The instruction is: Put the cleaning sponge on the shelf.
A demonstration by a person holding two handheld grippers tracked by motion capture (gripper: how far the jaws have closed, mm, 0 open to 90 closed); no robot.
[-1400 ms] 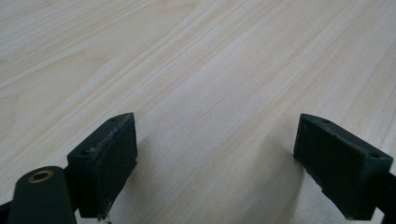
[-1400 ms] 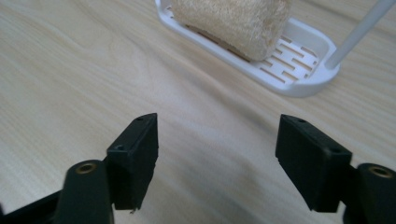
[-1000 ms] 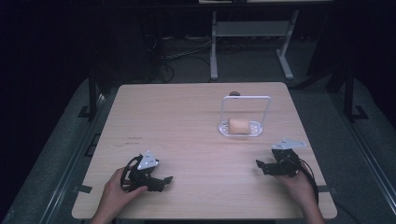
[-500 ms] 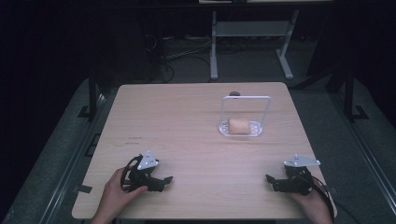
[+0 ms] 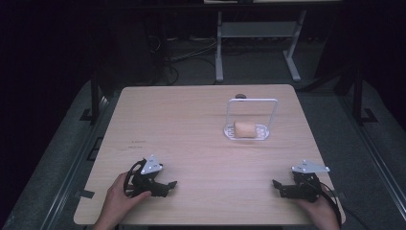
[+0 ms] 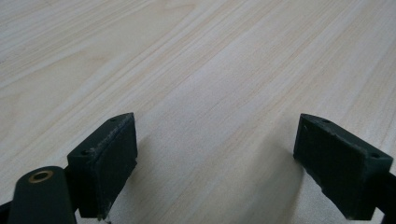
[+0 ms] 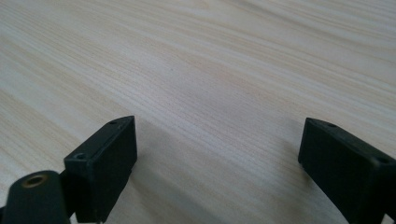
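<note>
**Near the front edge, both grippers idle; the roll lies closer to the right one**

At the table's near right corner, the right gripper (image 5: 286, 188) rests low on the wood with its jaws spread wide and nothing between them; its own view has bare light woodgrain between the two black pads (image 7: 100, 170). At the near left, the left gripper (image 5: 163, 186) sits the same way, jaws apart over bare table (image 5: 191, 124).

Outward from there, a small tan roll-shaped piece (image 5: 245, 129) lies in a white wire basket (image 5: 252, 100) whose tall handle stands upright over it. The basket sits toward the far right of the table, well apart from both grippers. The piece's long axis runs roughly left to right across the table. It lies forward and a little inward of the right gripper, which I judge the nearer of the two.
</note>
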